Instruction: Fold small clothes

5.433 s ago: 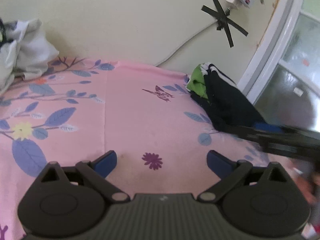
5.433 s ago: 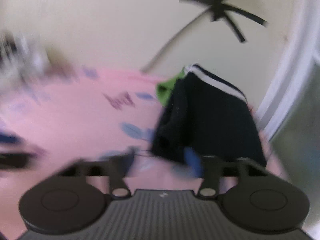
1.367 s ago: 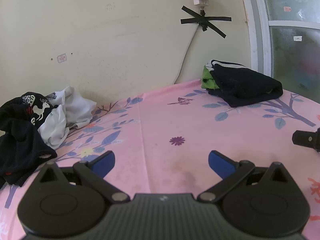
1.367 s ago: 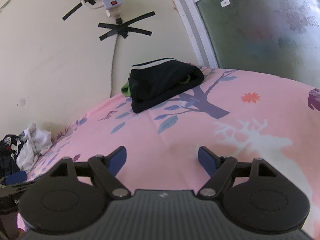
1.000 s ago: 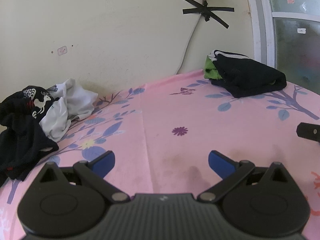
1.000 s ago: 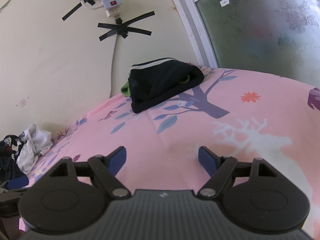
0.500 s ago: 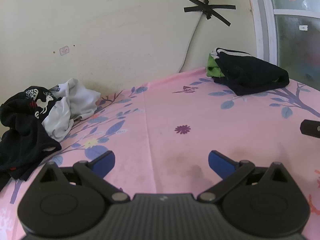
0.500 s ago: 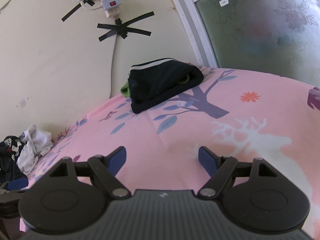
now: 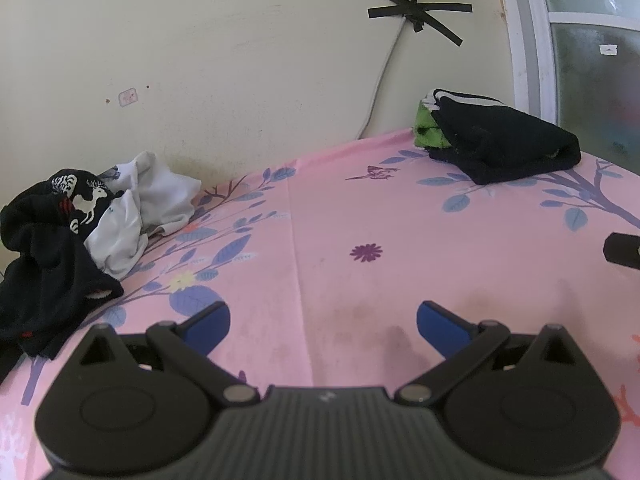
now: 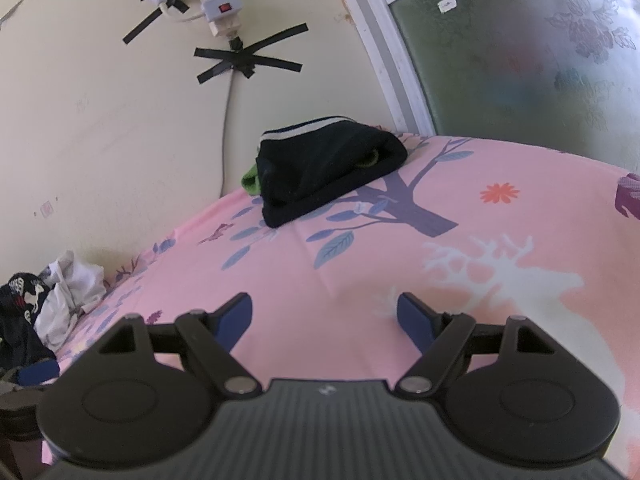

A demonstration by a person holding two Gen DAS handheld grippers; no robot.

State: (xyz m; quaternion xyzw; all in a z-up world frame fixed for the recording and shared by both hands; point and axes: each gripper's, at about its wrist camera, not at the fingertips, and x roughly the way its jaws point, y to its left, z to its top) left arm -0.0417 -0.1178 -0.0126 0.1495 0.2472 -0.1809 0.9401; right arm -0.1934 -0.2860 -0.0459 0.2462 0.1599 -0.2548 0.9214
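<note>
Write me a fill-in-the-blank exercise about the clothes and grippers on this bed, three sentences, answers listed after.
1. The folded dark garment lies on top of a ____ one.
2. The unfolded pile holds a black garment and a ____ one.
3. The left gripper and right gripper both stand ____ above the pink sheet, holding nothing.

Missing words: green; white; open

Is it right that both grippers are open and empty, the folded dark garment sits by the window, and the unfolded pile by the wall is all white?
Not quite. The unfolded pile is not all white: the left wrist view shows a black garment with a white deer print heaped against the white clothes. The rest holds: left gripper and right gripper open and empty, folded dark garment by the window.
</note>
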